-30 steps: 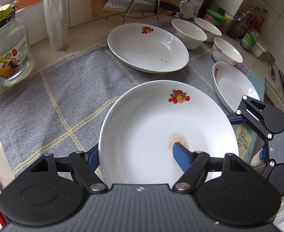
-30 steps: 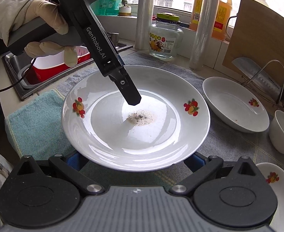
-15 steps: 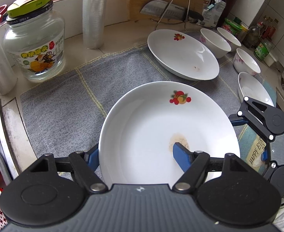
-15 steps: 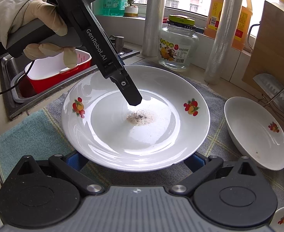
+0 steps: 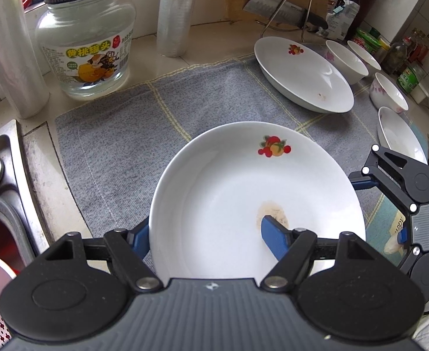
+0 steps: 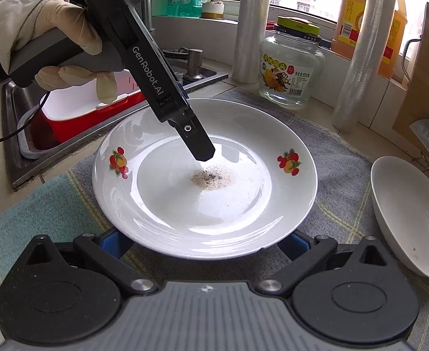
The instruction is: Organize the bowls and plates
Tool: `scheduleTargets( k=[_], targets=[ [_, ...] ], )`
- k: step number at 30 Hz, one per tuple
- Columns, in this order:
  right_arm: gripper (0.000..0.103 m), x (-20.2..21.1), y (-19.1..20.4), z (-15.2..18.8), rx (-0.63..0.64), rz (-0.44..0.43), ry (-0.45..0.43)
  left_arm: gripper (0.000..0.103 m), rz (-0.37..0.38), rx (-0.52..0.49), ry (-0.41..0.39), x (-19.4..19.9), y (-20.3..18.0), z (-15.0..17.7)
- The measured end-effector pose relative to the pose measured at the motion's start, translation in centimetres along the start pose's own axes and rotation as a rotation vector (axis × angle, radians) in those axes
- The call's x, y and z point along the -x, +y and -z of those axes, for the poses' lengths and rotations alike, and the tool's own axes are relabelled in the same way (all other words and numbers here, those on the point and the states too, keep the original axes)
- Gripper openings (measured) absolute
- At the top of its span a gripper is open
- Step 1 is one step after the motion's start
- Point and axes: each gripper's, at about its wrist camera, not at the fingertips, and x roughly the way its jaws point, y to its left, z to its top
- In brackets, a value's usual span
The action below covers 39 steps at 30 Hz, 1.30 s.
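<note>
A white plate (image 5: pixel 243 193) with fruit prints and a brown stain is gripped at its near rim by my left gripper (image 5: pixel 205 234), one finger over it, one under. It shows in the right wrist view (image 6: pixel 202 193), held above the grey cloth (image 5: pixel 120 134). My right gripper (image 6: pixel 202 242) is open, its fingers under the plate's near edge, apart from it. A second plate (image 5: pixel 302 73) and several bowls (image 5: pixel 346 61) sit at the right.
A glass jar (image 5: pixel 85 46), film rolls (image 5: pixel 175 14), a knife on a rack (image 5: pixel 284 14) and bottles line the back. A sink with a red basin (image 6: pixel 77 108) lies to the left. A teal towel (image 6: pixel 44 213) lies under the cloth's edge.
Both grippers and the held plate have moved left toward the sink; the jar and sink have come into view and the other dishes have slid right.
</note>
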Motion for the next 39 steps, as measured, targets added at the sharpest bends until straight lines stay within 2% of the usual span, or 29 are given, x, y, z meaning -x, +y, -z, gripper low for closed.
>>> scheduleTargets(
  k=[13, 18, 21, 25, 27, 28, 31, 32, 35, 39],
  targets=[
    [0.103, -0.6, -0.2, -0.5, 0.000, -0.006, 0.022, 0.075, 0.002, 0.014, 0.007, -0.5, 0.9, 0.7],
    [0.103, -0.8, -0.3, -0.4, 0.000, -0.003, 0.030, 0.076, -0.019, 0.006, -0.013, -0.6, 0.7, 1.3],
    [0.103, -0.8, -0.4, -0.6, 0.004, -0.001, 0.036, 0.082, -0.054, -0.027, -0.054, -0.4, 0.1, 1.9],
    [0.103, -0.2, -0.1, -0.6, 0.021, 0.016, 0.044, 0.083, -0.143, -0.070, -0.135, 1.1, -1.2, 2.9],
    [0.103, 0.7, -0.2, -0.4, 0.017, 0.024, 0.049, 0.093, -0.176, -0.087, -0.178, 2.0, -2.2, 3.3],
    [0.103, 1.2, -0.3, -0.3, 0.009, 0.029, 0.051, 0.094, -0.188, -0.100, -0.214, 2.7, -2.9, 3.6],
    [0.103, 3.0, -0.7, 0.3, -0.033, 0.060, 0.054, 0.096, -0.203, -0.119, -0.271, 3.9, -4.8, 3.9],
    [0.103, 3.5, -0.8, 0.4, -0.048, 0.073, 0.055, 0.102, -0.209, -0.127, -0.291, 4.1, -5.5, 3.9],
    [0.103, 5.3, -1.3, 1.1, -0.102, 0.135, 0.054, 0.102, -0.215, -0.152, -0.366, 4.7, -8.1, 4.1],
    [0.103, 7.4, -2.2, 2.1, -0.183, 0.227, 0.051, 0.102, -0.194, -0.145, -0.414, 4.5, -11.3, 4.2]
  ],
)
